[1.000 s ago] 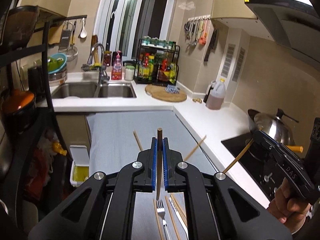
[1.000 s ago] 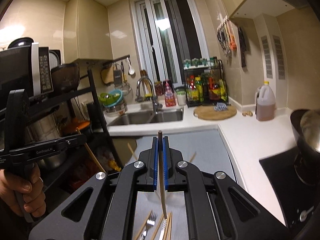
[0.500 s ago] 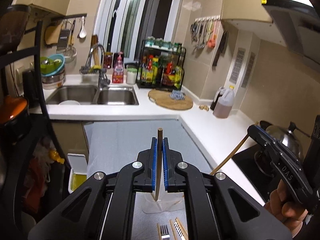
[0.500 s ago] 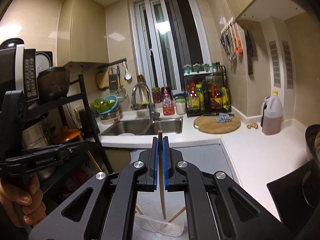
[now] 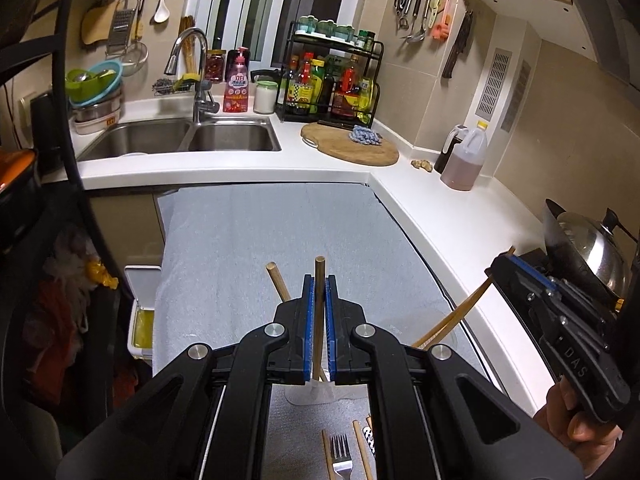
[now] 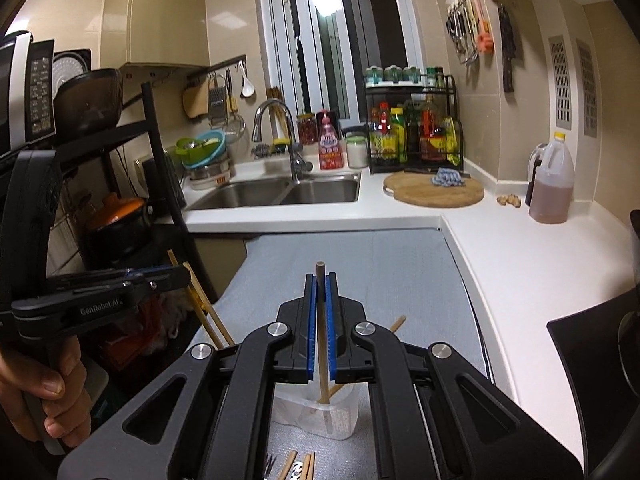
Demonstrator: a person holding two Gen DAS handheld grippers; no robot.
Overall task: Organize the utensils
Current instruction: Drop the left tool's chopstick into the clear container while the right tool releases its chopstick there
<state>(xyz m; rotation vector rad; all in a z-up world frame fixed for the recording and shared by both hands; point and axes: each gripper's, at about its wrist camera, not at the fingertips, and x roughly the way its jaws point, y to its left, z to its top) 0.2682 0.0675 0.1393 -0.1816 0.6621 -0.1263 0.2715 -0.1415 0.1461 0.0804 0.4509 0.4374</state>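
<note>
The table (image 5: 248,248), covered with a grey mat, ran forward to the white counter with its steel double sink (image 5: 180,140). On the mat, close under both cameras, stood a clear plastic container (image 6: 320,416), mostly hidden by the gripper bodies. In the left wrist view a second chopstick (image 5: 278,280) rose beside the left gripper, leaning away to the left.

The left gripper (image 5: 319,308) pointed down toward the container, its blue-padded fingers (image 5: 307,320) closed on a wooden chopstick (image 5: 319,280) held nearly upright, the lower end reaching the container's mouth. The right gripper (image 6: 319,312) had its fingers (image 6: 330,320) clamped on another chopstick (image 6: 322,360), whose lower tip was inside the container.

In the left wrist view the right gripper appeared at the right edge, gripped by a hand (image 5: 576,432), with chopsticks slanting down from it toward the container. In the right wrist view a hand (image 6: 44,392) held the left gripper at the left edge.

On the mat nearer than the container lay a fork (image 5: 340,452) and several loose chopsticks (image 5: 362,448).
</note>
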